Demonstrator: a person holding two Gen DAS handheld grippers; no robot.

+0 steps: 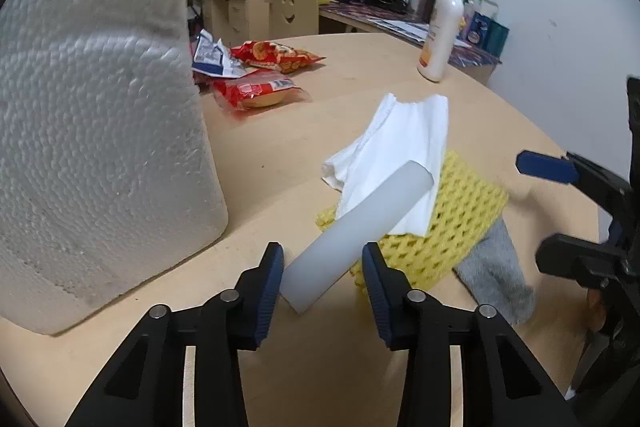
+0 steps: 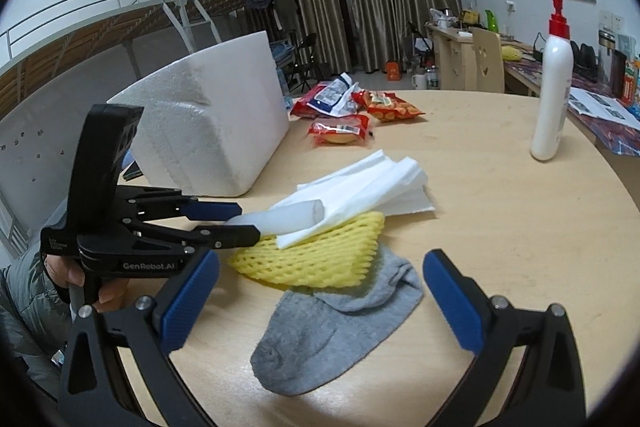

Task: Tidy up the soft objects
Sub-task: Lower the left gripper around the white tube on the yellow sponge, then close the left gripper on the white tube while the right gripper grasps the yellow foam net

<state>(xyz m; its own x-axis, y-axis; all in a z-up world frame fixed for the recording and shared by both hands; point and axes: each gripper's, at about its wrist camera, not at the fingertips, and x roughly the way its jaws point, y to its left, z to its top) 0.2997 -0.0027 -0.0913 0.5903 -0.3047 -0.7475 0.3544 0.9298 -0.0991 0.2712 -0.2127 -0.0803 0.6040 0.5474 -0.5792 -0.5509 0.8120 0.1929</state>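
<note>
A pile of soft things lies on the round wooden table: a white foam tube on top, folded white tissue, a yellow foam net and a grey sock underneath. My left gripper has its blue pads against both sides of the tube's near end, and the right wrist view shows that left gripper clamped on the tube. My right gripper hovers open over the grey sock, with nothing between its pads. It is also at the edge of the left view as the right gripper.
A big white styrofoam box stands close on the left of the pile. Several snack packets lie behind it. A white pump bottle stands at the far right of the table. A person's hand holds the left gripper's handle.
</note>
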